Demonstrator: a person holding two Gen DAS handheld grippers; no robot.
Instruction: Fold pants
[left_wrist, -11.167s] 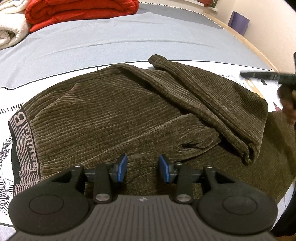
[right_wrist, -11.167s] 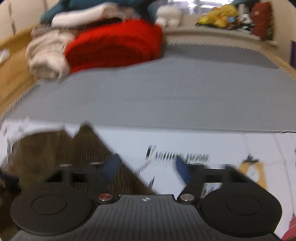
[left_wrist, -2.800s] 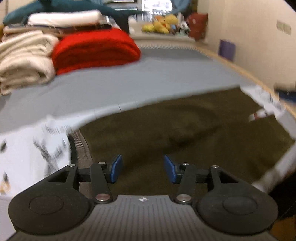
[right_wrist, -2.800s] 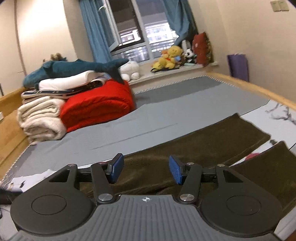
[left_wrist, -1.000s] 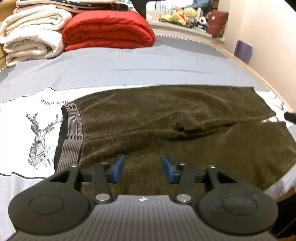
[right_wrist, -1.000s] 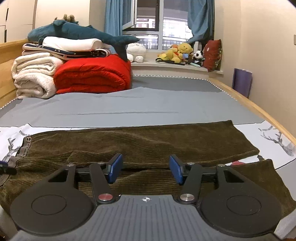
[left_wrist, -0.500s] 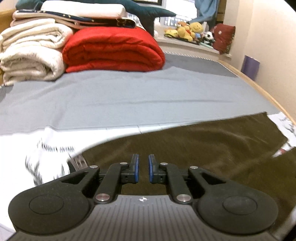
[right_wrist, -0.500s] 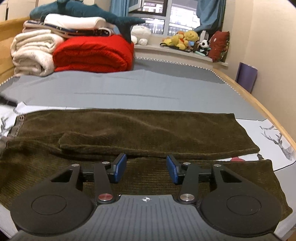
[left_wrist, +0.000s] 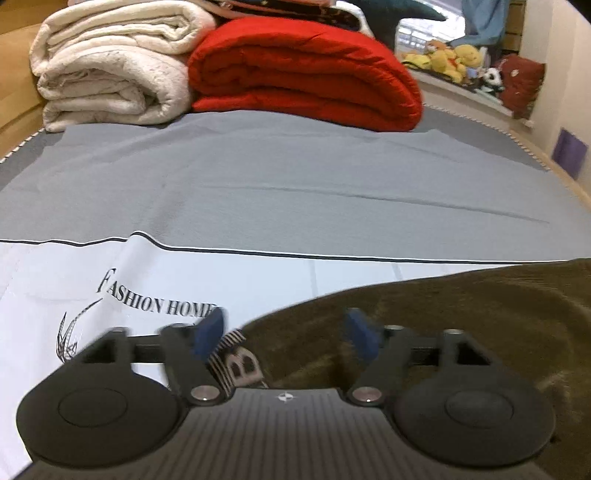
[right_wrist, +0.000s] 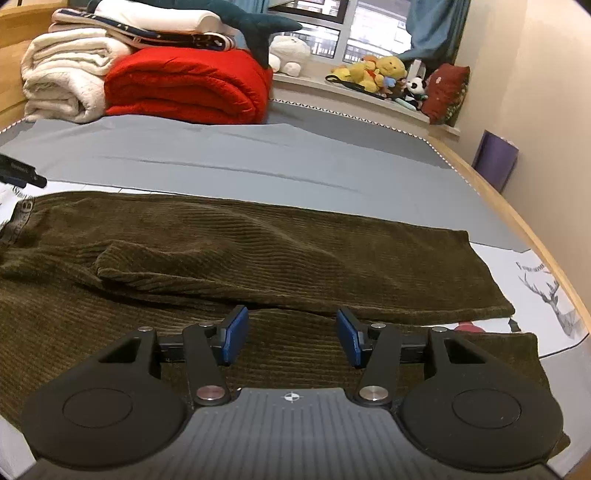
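The dark brown corduroy pants (right_wrist: 258, 251) lie flat on the bed. The left gripper (left_wrist: 284, 332) is opening above their striped waistband (left_wrist: 236, 354), gripping nothing. The right gripper (right_wrist: 291, 338) hangs open over the near leg.

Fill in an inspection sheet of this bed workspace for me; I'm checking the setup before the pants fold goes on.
Surface: grey sheet with a white printed cloth at the near edge.
Job's things: brown pants laid out flat, legs apart, waistband by the left gripper.
Clutter: red quilt, cream blankets, plush toys.
Grippers: left gripper opening over the waistband; right gripper open, empty.
Cables: nothing seen.
Surroundings: window, wall.
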